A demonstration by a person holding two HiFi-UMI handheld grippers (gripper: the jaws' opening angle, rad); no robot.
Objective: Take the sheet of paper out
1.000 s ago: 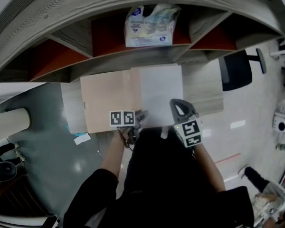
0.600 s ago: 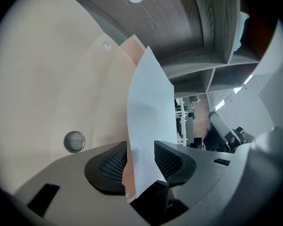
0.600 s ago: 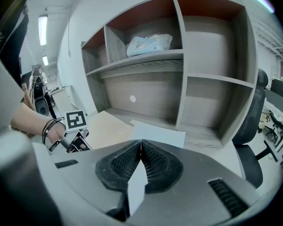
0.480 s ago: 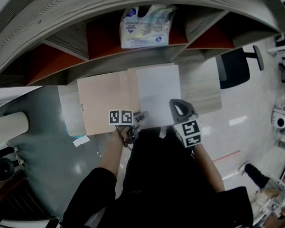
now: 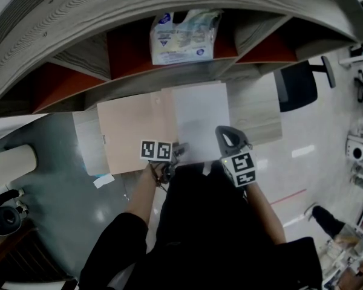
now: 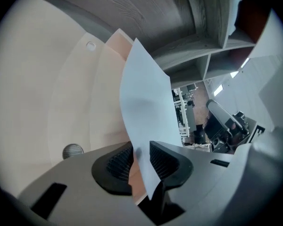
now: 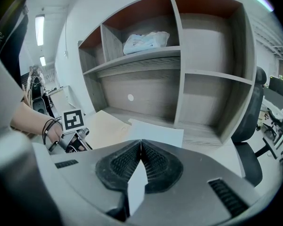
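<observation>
A white sheet of paper (image 5: 199,118) lies on an open beige folder (image 5: 130,132) on the wooden shelf board. My right gripper (image 5: 225,136) is shut on the sheet's near edge; in the right gripper view its pads (image 7: 153,161) pinch the paper (image 7: 155,136). My left gripper (image 5: 179,151) is at the sheet's near left corner. In the left gripper view the paper (image 6: 146,112) stands curled up between that gripper's (image 6: 140,161) closing jaws, and a gap still shows beside the left pad (image 6: 118,164). The folder (image 6: 61,88) lies beneath.
A plastic package (image 5: 181,35) sits in the cubby above the folder. Upright shelf dividers (image 7: 179,79) stand behind the sheet. An office chair (image 5: 299,86) is at the right of the shelf. Grey floor with a white slip (image 5: 104,180) lies lower left.
The view has shifted slightly left. Both grippers stay at the sheet's near edge, and the sheet and folder lie as before.
</observation>
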